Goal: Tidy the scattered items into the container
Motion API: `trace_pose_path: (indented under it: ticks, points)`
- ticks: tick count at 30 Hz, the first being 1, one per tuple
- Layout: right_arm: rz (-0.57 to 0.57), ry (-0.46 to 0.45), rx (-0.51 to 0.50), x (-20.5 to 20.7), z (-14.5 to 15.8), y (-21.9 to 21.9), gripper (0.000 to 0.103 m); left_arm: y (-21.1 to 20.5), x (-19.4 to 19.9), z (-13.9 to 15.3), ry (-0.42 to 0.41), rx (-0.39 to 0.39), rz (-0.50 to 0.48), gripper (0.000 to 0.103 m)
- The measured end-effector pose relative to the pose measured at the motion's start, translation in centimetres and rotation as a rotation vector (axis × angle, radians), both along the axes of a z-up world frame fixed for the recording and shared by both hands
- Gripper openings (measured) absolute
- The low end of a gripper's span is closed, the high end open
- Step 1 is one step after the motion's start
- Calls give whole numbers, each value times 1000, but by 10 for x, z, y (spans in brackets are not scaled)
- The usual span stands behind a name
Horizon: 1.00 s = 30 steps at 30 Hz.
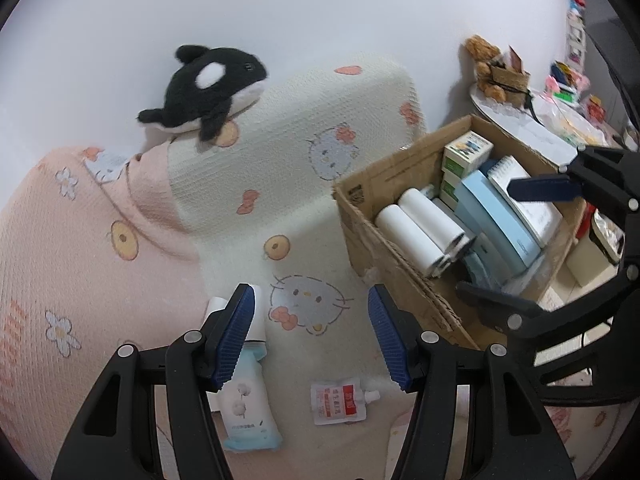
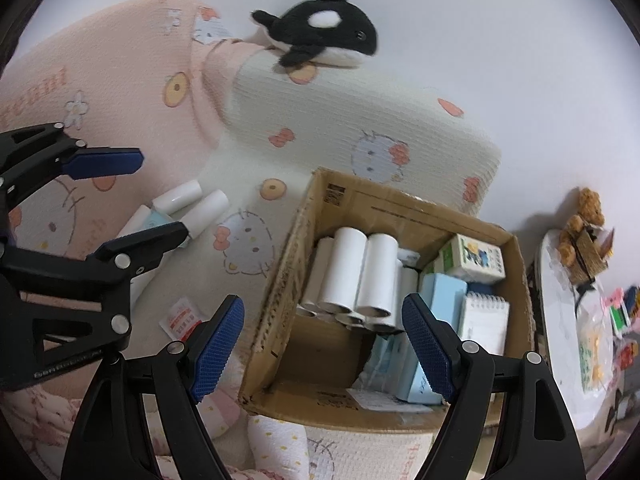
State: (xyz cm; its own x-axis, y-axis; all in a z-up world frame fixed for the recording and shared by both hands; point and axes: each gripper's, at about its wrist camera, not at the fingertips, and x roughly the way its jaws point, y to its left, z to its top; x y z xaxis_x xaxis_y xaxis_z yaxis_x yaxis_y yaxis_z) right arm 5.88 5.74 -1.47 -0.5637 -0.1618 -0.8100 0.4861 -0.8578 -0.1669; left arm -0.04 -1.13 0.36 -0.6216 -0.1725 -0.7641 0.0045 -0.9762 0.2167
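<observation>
Cardboard box [image 2: 400, 208] on the bed [image 1: 312, 200] mostly loaded: white rolls [image 2: 360, 272], cartons, notepad in. Left out: tube [image 1: 248, 392], flat beside the left tool [image 1: 310, 338], long axis running away from it, cap far end; red-label pouch [image 1: 338, 400] nearby. Both tools open, empty; right tool [image 2: 324, 344] over the box.
</observation>
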Motion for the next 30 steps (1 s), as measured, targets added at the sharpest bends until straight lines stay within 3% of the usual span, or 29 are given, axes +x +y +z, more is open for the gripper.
trace_pose_path:
  ticks: [7,8,15,22,25,28,30]
  points:
    - [172,5,-6,-4,-1,-27,79,-45,2,-2,4,124,161,63]
    - [201,8,-16,-5,-1,-33,79,-54,3,-3,-4,150,54,63]
    - [348,16,-28,-6,-6,-73,79,-113,9,-12,28,328,222,63]
    - [465,-54,-59,-13,-11,-109,79,-145,19,-24,66,378,304,63]
    - [459,-96,-114,-22,-14,-116,79,-158,22,-35,79,411,332,63]
    - [365,-166,-258,-37,-30,-118,79,-168,24,-47,85,439,350,62]
    - [302,-179,-268,-44,-44,-121,79,-174,26,-56,115,489,343,63]
